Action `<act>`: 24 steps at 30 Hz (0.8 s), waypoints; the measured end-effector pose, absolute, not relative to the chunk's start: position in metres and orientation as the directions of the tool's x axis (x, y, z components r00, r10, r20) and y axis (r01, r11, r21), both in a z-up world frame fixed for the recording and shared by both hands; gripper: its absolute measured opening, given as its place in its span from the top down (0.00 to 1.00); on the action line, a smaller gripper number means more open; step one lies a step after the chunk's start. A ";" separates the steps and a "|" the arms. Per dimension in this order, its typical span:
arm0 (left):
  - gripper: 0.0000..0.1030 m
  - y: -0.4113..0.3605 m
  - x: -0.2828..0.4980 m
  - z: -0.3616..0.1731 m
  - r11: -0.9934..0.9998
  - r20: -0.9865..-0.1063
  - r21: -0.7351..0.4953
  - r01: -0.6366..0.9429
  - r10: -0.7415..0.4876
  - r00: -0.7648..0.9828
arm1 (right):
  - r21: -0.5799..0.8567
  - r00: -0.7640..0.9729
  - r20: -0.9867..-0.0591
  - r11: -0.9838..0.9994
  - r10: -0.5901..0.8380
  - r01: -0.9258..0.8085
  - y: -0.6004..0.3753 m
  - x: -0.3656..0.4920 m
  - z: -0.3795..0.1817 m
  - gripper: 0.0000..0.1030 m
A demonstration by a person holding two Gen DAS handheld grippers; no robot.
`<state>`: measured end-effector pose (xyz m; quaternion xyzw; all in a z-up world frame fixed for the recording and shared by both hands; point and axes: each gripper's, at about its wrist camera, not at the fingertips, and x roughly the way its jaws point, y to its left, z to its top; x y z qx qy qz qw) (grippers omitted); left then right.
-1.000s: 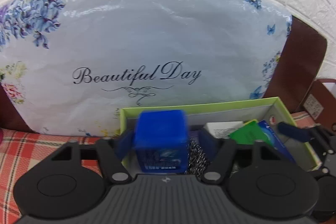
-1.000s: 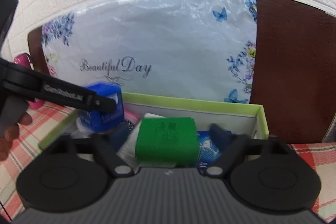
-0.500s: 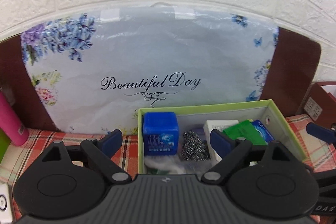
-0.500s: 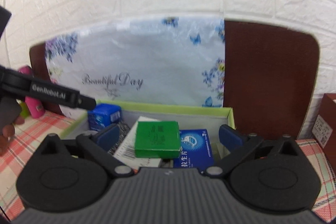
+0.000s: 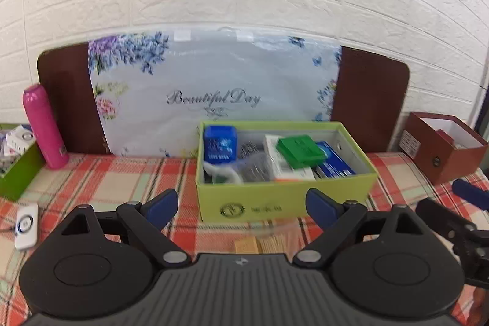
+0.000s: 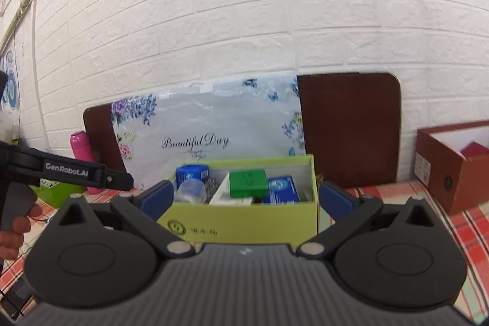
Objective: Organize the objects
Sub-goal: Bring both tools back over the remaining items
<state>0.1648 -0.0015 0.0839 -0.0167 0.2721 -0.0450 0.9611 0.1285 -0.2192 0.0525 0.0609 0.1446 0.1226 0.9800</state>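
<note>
A lime-green box (image 5: 284,200) stands on the plaid cloth and holds a blue cube box (image 5: 220,144), a green packet (image 5: 299,147), a flat blue box (image 5: 334,158), a white box (image 5: 273,142) and a metallic scrubber (image 5: 252,150). My left gripper (image 5: 241,203) hangs open and empty in front of the box, well back from it. My right gripper (image 6: 246,196) is likewise open and empty, with the same box (image 6: 244,228) seen between its fingers, the green packet (image 6: 248,182) and blue cube (image 6: 191,173) inside.
A floral bag (image 5: 214,87) and a brown board (image 5: 369,100) lean on the brick wall behind. A pink bottle (image 5: 44,127) and another green box (image 5: 18,170) are at the left, a brown box (image 5: 443,145) at the right. A white device (image 5: 27,225) lies front left.
Both grippers have drawn back from the green box and opened wider. The blue cube and green packet, earlier between the jaws, now lie in the box.
</note>
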 end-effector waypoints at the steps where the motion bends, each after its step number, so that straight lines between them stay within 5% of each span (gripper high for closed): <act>1: 0.09 -0.002 0.158 0.080 0.995 -0.530 -0.066 0.079 -0.102 0.842 | 0.166 0.926 -0.277 0.962 0.258 -0.218 -0.219 0.121 0.048 0.00; 24: 0.09 -0.002 0.112 0.010 0.998 -0.643 -0.055 0.044 -0.069 0.762 | 0.137 0.857 -0.477 0.980 0.194 -0.145 -0.200 0.062 -0.034 0.00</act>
